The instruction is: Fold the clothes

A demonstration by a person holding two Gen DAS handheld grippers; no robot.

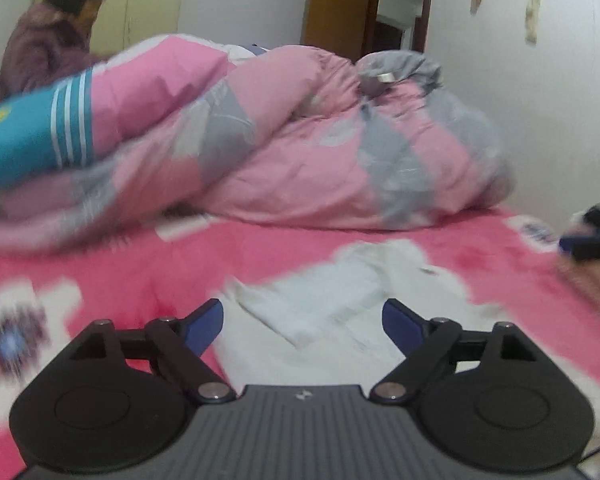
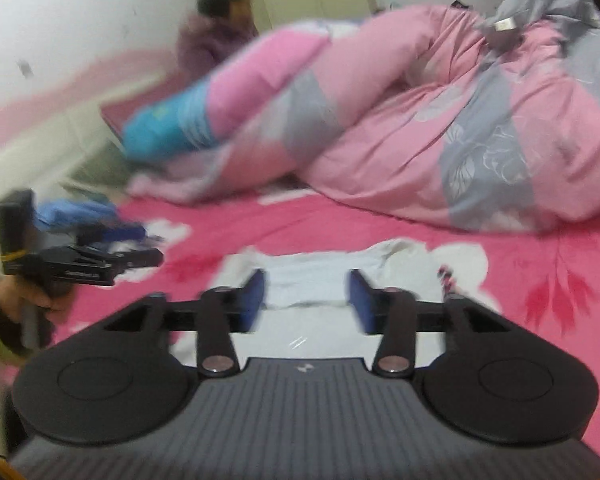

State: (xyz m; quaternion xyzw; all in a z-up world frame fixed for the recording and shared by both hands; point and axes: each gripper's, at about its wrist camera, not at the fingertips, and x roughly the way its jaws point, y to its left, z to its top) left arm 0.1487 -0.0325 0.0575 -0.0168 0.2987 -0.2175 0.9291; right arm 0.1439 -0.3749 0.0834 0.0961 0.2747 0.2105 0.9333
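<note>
A white garment lies crumpled and partly folded on the pink flowered bed sheet. My left gripper hovers just before its near edge, open, nothing between its blue pads. In the right wrist view the same white garment lies straight ahead of my right gripper, which is open too, with the cloth showing in the gap beyond the pads. The left gripper appears at the left, held by a hand. The right gripper shows blurred at the right edge.
A bulky pink and grey quilt fills the back of the bed, with a teal striped cloth at its left end. A person sits behind it by the wall. Blue clothes lie at the left bed edge.
</note>
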